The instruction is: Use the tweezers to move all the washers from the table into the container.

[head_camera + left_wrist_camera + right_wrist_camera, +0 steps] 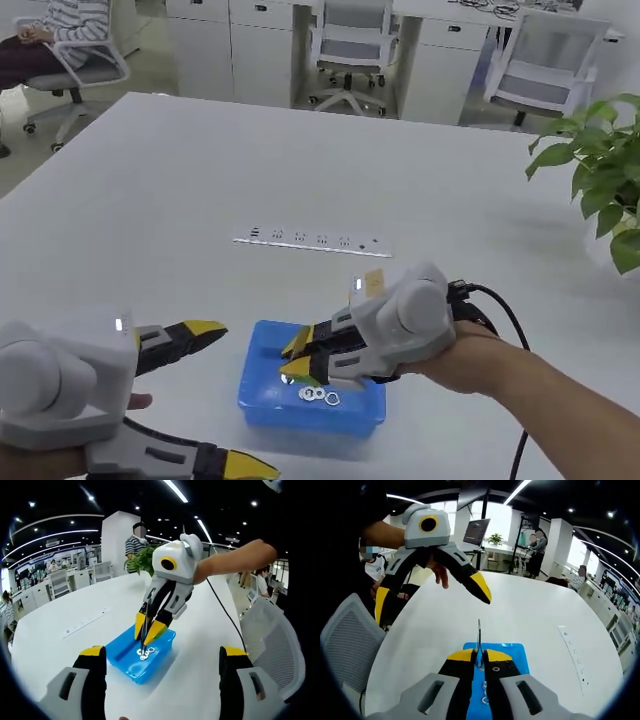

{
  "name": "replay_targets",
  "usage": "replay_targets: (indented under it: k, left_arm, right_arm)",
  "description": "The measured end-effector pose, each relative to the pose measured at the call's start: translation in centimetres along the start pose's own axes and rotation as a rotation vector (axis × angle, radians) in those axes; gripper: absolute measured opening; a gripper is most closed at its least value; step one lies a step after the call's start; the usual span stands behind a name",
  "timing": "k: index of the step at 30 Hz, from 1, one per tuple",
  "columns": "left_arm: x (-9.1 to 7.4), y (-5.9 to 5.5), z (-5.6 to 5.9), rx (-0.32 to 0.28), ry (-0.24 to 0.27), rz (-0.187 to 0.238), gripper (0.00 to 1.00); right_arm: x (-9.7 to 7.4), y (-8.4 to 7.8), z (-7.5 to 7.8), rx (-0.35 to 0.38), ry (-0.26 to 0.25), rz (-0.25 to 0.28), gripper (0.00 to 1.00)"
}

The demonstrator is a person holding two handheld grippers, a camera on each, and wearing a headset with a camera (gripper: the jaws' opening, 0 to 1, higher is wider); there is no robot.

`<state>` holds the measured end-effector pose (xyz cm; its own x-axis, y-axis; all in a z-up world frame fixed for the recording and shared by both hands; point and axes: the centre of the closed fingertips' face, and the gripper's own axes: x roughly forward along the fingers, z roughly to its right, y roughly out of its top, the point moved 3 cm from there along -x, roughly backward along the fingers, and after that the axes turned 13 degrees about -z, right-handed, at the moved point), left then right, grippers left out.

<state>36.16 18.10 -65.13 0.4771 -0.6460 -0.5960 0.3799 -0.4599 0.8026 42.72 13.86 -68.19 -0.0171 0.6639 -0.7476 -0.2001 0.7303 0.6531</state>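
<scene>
Several washers (318, 396) seen lying in blue container (265, 360) on white surface (300, 170). Tweezers (479, 635) pinched in right claw (292, 362), tips lowered into container. Left claw (237, 397) spread beside container. Task judged nearly finished.

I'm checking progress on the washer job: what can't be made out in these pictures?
Whether the tweezers hold a washer: tips too small in the left gripper view, and the right gripper covers them in the head view.
How many washers lie in the container: tiny and overlapping in the head view, mostly behind the jaws in the right gripper view.
The table nearest the person: cut off by the head view's bottom edge.
</scene>
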Motion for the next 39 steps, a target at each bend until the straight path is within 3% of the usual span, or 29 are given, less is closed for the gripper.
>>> replay_targets:
  k: [23,32,39]
  left_arm:
    - [2.0,1.9,-2.3,0.033,-0.004,0.003,0.89]
    - [3.4,2.5,-2.9,0.077,-0.030,-0.015,0.69]
    - [4.5,2.6,-3.2,0.103,-0.052,-0.032,0.47]
  right_arm:
    - [3.4,-2.5,1.6,0.018,0.024,-0.043,0.09]
    - [4.2,-3.3,1.7,0.030,0.036,-0.053,0.09]
    - [4.7,-3.7,1.7,0.033,0.046,-0.062,0.09]
